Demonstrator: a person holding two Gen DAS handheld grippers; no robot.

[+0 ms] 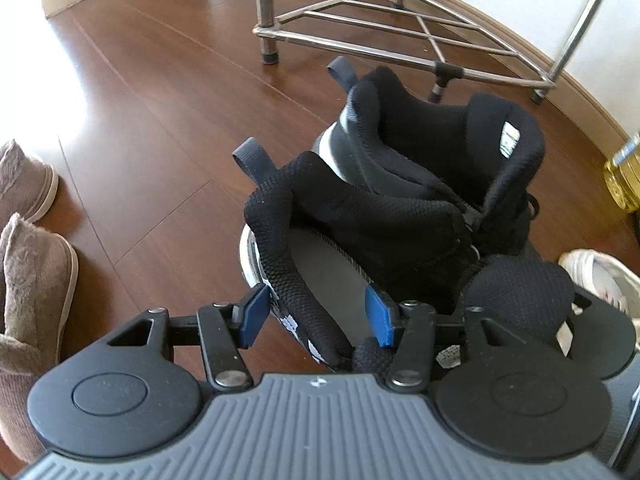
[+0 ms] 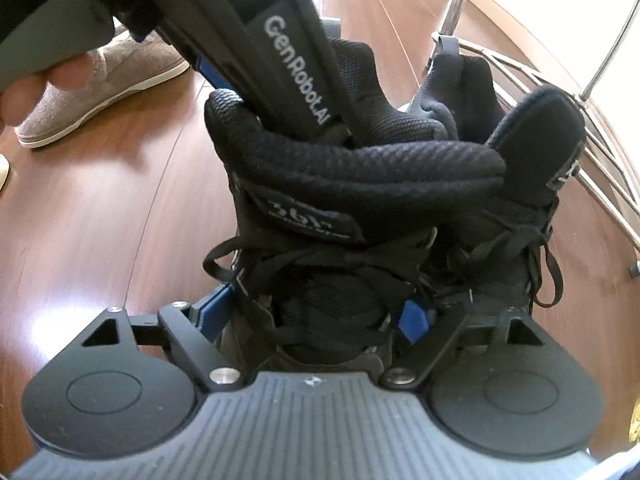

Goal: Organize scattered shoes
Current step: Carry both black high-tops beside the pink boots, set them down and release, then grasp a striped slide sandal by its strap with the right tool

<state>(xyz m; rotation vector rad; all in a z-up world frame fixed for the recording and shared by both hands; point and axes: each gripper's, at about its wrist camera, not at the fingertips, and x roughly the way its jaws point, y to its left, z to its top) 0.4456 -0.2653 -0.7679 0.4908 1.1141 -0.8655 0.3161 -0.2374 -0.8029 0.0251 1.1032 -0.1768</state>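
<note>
Hidden or cut off: the toes of both black sneakers are covered by claw bodies; the white shoe (image 1: 600, 276) and a yellow object (image 1: 624, 180) are cropped at the frame edge.

Near black sneaker (image 1: 360, 232): mesh-knit padded collar, heel pull loop, grey insole. It stands on the wood floor (image 1: 160, 128), touching its mate.

Far black sneaker (image 1: 440, 144): smooth padded tongue, white label, placed beside the chrome tube rack (image 1: 360, 20).

Left claw (image 1: 316, 314): blue pads apart, straddling the near sneaker's collar wall.

Right claw (image 2: 316, 312): pads set either side of the laced forefoot; contact cannot be made out.

Beige fleece slippers (image 1: 28, 240): white-soled, well apart.
</note>
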